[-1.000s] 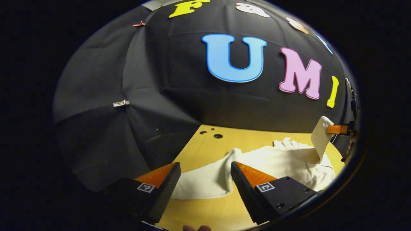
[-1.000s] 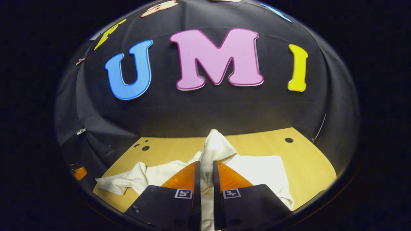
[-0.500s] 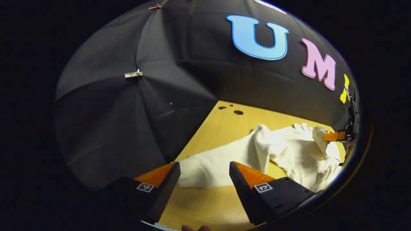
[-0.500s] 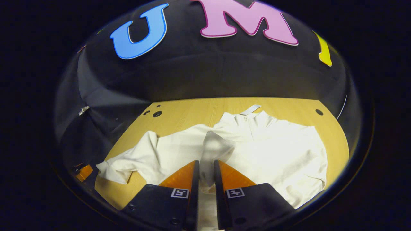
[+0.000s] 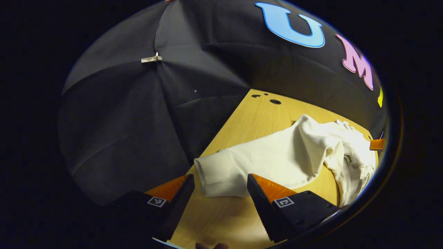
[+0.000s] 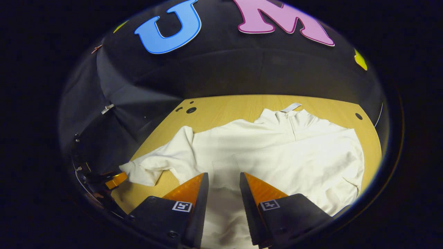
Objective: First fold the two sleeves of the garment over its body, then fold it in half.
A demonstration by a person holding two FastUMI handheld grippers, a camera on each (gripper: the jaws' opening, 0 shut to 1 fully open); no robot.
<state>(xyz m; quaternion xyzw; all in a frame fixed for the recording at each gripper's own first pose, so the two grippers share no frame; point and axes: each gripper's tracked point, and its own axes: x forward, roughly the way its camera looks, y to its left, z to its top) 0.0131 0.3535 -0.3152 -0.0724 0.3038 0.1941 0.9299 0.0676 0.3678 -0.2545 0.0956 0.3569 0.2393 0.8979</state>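
While the left tongs stand wide apart, the cuff end of the left sleeve lies on the surface between and just past the two fingers; whether either finger touches the cloth I cannot tell, and nothing is gripped. In the right gripper view the same tongs show at the far left edge, right by that cuff.

Partly parted, the right tongs hang above the garment with a gap between the fingers and white cloth showing through it; they hold nothing. Its far tip shows at the right edge of the left gripper view.

Cream-white, with a short zip at the collar, the garment lies front up across the wooden surface. On its right side the cloth looks turned in over the body, ending in a rounded edge. On the other side the sleeve stretches out flat toward the surface's edge.

Several round holes mark the board near its back corners. Black cloth walls the booth behind and beside, pinned with a small clip.
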